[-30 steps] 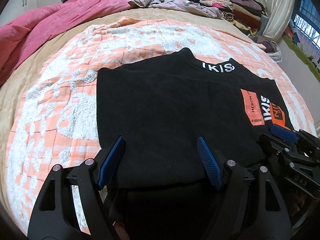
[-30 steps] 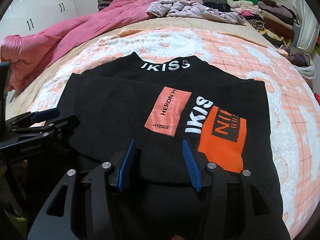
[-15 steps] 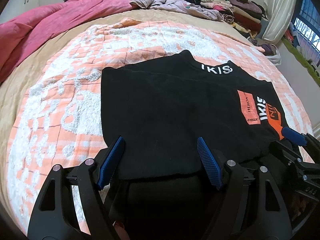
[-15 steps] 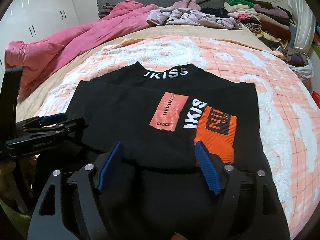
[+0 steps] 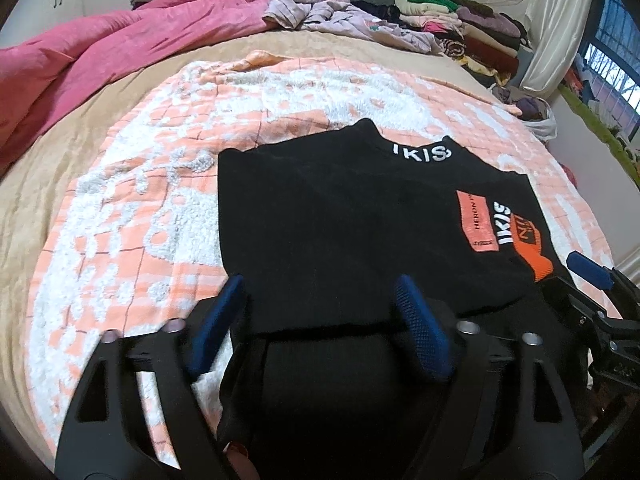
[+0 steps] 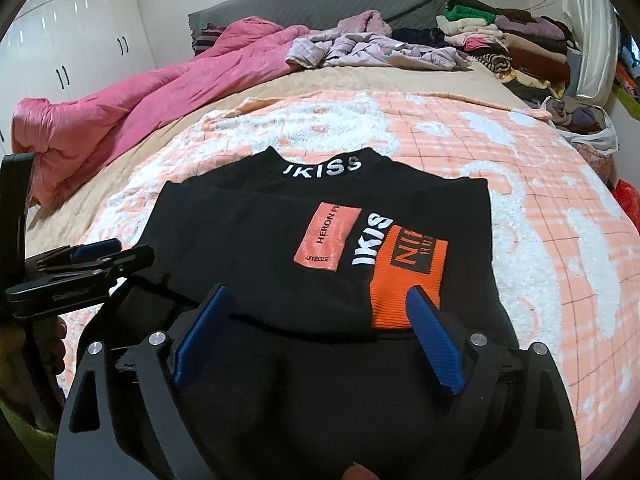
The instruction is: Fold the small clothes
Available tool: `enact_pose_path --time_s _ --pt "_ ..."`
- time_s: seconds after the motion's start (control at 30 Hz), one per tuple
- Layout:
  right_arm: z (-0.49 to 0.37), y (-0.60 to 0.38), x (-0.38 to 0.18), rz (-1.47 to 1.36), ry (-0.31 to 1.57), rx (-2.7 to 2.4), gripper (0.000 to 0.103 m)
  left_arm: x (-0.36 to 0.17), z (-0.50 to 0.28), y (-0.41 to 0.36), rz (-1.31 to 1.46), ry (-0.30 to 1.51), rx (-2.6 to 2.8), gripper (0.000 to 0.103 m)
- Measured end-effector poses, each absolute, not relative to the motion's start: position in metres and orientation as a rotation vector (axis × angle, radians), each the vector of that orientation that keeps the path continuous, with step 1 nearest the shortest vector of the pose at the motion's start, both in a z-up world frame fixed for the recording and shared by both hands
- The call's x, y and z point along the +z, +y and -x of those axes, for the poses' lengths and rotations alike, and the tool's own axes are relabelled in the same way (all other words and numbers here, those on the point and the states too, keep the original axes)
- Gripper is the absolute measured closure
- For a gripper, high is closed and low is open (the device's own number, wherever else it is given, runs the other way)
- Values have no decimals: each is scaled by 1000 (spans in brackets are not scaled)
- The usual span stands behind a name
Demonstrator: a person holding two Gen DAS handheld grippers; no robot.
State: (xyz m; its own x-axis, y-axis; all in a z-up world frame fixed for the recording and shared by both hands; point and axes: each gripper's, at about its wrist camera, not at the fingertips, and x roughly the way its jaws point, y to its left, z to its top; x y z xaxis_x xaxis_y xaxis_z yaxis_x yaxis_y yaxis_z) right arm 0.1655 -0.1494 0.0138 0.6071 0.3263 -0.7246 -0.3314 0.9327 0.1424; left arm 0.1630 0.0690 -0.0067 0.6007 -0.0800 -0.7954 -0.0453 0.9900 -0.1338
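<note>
A black sweater with a white "IKISS" collar and orange patches lies flat on the orange-and-white blanket. A folded layer ends in a straight edge just ahead of both grippers. My left gripper hovers over the sweater's near left part, its jaws opening, and its pads press on no cloth. My right gripper hovers over the near right part beside the orange patch, its jaws also opening with nothing gripped. Each gripper shows in the other's view: right gripper, left gripper.
A pink duvet lies bunched along the bed's far left. Loose pale clothes and a stack of folded clothes sit at the far end. A white bag lies at the bed's right edge. White wardrobe doors stand behind on the left.
Both grippers' jaws have spread wider, the right one much more. Both have drawn back and up a little from the sweater, which lies as before.
</note>
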Motion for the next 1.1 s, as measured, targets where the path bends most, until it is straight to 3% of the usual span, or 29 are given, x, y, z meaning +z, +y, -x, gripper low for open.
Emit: enact_pose_path --time_s 0.17,0.23,1.1 --pt "-161 -154 20 2 820 364 9 2 -156 68 134 911 -16 19" --pt "-159 -155 23 -2 813 364 9 6 -152 68 132 901 -12 11" --pt "-125 -180 49 -27 741 322 7 24 -115 73 120 852 10 10"
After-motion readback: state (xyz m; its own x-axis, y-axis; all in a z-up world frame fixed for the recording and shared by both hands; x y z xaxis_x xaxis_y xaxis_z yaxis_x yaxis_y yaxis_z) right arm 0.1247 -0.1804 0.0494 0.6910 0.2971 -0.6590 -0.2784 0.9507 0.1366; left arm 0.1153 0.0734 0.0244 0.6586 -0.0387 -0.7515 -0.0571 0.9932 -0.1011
